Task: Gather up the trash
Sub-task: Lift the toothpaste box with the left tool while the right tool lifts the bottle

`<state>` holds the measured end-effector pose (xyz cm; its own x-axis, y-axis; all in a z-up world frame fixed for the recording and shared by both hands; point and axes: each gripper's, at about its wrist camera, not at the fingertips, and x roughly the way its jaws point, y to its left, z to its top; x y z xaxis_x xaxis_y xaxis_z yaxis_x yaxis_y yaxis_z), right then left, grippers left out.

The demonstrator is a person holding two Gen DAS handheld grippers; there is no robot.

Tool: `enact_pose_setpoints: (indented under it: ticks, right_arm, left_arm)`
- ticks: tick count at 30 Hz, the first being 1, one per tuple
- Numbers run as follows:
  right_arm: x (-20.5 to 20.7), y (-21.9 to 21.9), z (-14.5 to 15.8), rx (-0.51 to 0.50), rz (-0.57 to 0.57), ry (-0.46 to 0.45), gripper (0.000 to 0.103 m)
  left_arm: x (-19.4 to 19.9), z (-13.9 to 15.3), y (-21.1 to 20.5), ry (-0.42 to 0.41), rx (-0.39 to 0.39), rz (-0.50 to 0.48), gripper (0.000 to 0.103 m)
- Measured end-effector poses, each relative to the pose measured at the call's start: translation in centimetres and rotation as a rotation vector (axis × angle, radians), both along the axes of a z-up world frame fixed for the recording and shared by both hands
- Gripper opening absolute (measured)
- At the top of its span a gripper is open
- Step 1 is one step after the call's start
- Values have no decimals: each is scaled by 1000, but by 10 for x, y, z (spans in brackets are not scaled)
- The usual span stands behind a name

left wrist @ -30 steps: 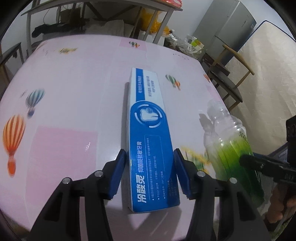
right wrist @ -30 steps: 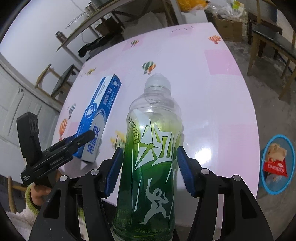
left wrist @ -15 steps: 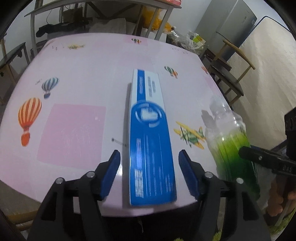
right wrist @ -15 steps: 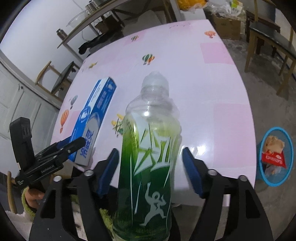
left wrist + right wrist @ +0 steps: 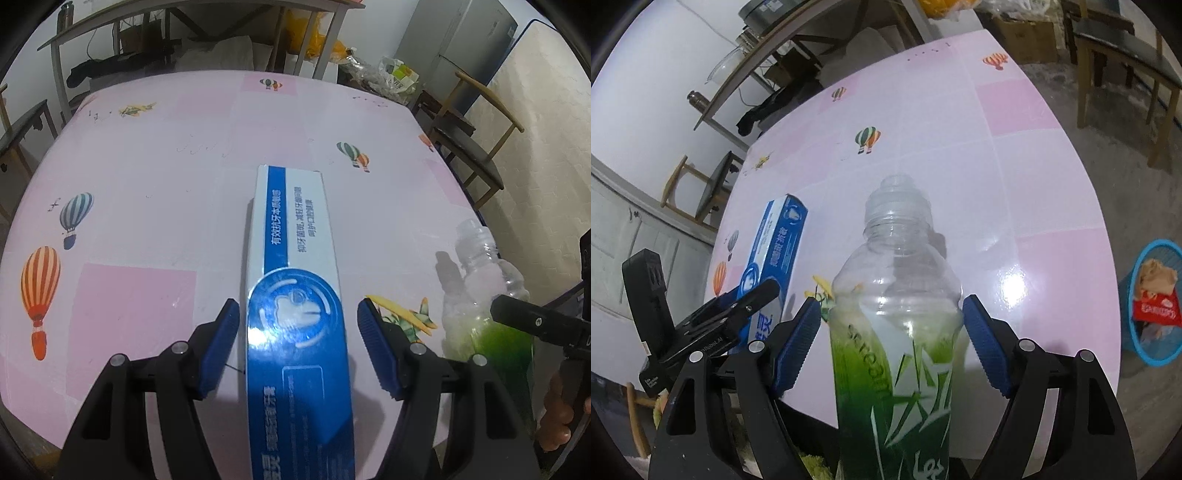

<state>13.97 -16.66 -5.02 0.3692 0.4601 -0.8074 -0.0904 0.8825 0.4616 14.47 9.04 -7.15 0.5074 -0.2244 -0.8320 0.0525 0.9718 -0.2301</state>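
A blue and white toothpaste box (image 5: 295,295) lies between the fingers of my left gripper (image 5: 299,347) and juts out over the pink table (image 5: 166,166). The jaws stand wide of the box, with a gap on each side; what bears the box is hidden. An empty clear bottle with a green label (image 5: 897,332) stands between the fingers of my right gripper (image 5: 892,339), also with gaps on both sides. The bottle also shows at the right of the left wrist view (image 5: 484,306), and the box at the left of the right wrist view (image 5: 772,258).
A blue trash basket (image 5: 1152,354) with red and tan wrappers stands on the floor right of the table. Wooden chairs (image 5: 476,147) stand beyond the table's right edge. A shelf rack (image 5: 166,44) and bags stand behind the table.
Both grippers have opened wider around the box and the bottle. Both have drawn back toward the table's near edge and risen, so more tabletop shows.
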Motion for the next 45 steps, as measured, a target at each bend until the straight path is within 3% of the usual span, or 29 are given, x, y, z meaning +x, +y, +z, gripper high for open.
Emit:
enact_pose_setpoints:
  ticks: [2,7,20,45]
  right_arm:
    - [1,-3,-1,6,-3,8,68]
    - [-1,-3,-1,10,1,6,67]
    - [-15,4,1,17,37,29,67]
    - [-8,4,-6,10,35,64,67]
  left_arm:
    - [1,-1,1,1,-6,4,62]
    - [-2,-3,5,0,-23,9,50]
    - [-23,0,6,19,-31,-12,49]
    - [-10,-2,-3,8,4,15,50]
